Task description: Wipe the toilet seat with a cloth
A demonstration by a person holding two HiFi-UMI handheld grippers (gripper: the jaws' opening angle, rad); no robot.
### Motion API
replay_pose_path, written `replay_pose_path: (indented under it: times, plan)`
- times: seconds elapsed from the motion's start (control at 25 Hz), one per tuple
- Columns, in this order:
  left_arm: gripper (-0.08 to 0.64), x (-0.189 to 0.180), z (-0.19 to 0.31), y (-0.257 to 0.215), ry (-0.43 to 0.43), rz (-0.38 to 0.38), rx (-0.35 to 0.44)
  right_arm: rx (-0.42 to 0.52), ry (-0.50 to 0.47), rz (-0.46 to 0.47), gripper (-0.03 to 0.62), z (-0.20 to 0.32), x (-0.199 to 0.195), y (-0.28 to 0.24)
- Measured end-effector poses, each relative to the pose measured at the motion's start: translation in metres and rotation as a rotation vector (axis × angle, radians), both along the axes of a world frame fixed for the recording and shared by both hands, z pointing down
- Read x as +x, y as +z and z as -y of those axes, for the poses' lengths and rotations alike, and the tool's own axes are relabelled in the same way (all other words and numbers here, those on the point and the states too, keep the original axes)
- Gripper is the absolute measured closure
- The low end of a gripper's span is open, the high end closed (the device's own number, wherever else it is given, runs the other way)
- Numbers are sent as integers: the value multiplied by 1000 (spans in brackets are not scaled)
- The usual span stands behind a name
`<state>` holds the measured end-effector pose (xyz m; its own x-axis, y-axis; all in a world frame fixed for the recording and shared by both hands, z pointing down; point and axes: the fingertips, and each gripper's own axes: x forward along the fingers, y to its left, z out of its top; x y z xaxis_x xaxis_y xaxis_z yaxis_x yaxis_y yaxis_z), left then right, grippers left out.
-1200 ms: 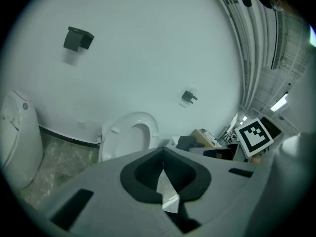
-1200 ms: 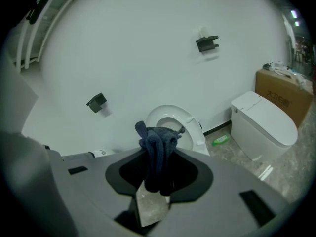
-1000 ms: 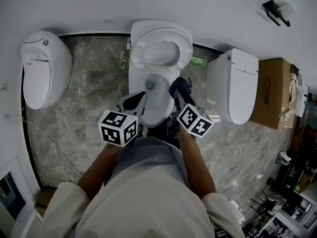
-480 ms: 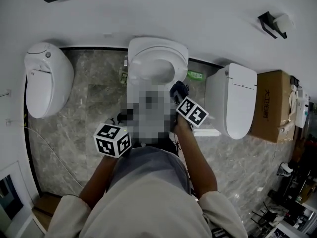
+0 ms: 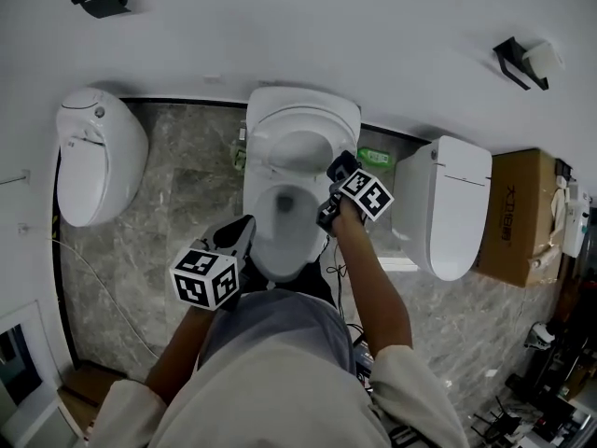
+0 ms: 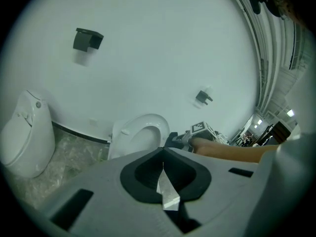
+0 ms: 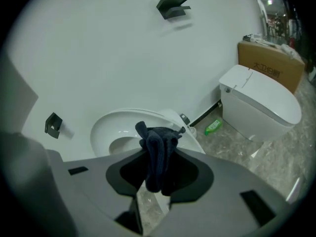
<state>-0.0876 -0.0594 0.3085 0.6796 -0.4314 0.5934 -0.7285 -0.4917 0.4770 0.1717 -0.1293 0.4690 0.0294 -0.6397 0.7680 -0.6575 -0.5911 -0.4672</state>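
Right gripper (image 5: 338, 177) is pinching the dark cloth (image 7: 158, 154) tight, the wad bulging past the jaws and hovering at the 4 o'clock edge of the raised seat (image 5: 264, 129); whether it is touching yet, I cannot tell. Left gripper (image 5: 239, 232) is hanging back at 7 o'clock of the bowl (image 5: 284, 241), jaws pressed together on nothing.

The risk, as I am reading it: the seat is standing upright, so a hard sideways push may be tipping it down, and a loosening pinch would be dropping the cloth into the bowl.

Since a second ago the right gripper is climbing from the bowl's rim to the seat, and the left is sliding back.
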Motion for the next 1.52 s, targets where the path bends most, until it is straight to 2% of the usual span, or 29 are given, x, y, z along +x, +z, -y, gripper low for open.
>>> replay_pose_path:
  times: [0.08,0.2,0.32,0.48,0.6,0.8,1.12,1.52]
  plan:
    - [552,2,-5,2,8,14,-13,-2,10,-15,488,9,6,2]
    - [552,2,-8,2,4,39,-18,-21,79,-24,488,17,20,8]
    - [552,-1,-9,0,-14,48,-19,-14,142,4,488,25,26,16]
    - [553,-4,-14,3,-32,56,-29,8,163,28,488,38,25,20]
    - [552,-9,-18,2,-44,58,-31,31,139,14,488,47,17,14]
    - [552,-16,-21,-1,-88,18,-50,69,80,-26,488,56,8,0]
    - [552,-27,-30,4,-72,14,-57,106,-16,-49,486,70,-13,-23]
    - [552,-43,-39,3,-85,0,-53,159,-82,-47,482,85,-39,-42]
